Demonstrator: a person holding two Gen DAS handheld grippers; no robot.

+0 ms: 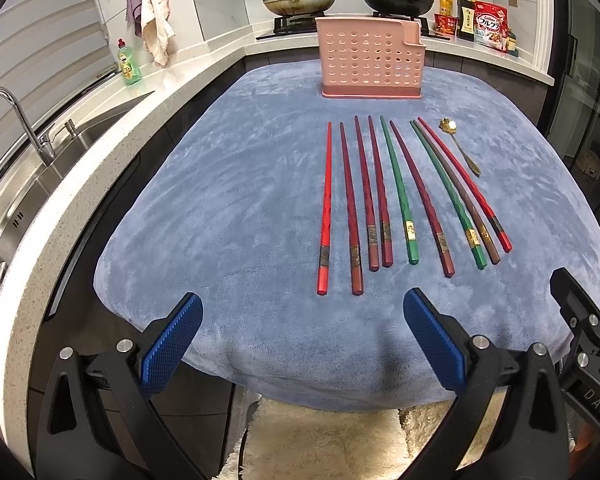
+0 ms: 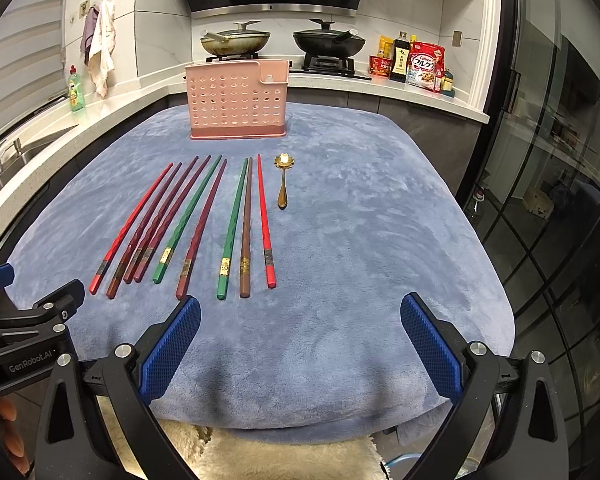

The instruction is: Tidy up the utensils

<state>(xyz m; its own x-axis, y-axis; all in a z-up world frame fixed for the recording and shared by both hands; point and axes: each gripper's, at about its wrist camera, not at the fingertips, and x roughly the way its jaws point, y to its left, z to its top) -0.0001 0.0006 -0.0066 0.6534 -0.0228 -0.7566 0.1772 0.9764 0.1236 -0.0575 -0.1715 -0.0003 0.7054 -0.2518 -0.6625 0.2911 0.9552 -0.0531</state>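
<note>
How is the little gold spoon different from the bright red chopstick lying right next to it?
The spoon is gold and shiny; the red chopstick is bright red with a dark band near its thick end. The spoon is much shorter than the chopstick. The spoon ends in a flower-shaped bowl, while the chopstick is a plain stick narrowing to a point. Both lie flat on the blue cloth, pointing toward the pink holder, untouched by either gripper.

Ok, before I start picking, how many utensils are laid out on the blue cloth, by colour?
Bright red chopsticks: 2
Dark red or maroon chopsticks: 4
Green chopsticks: 2
Brown chopstick: 1
Gold spoon: 1
Total: 10 utensils, all flat on the cloth; none visible in the pink holder.
</note>
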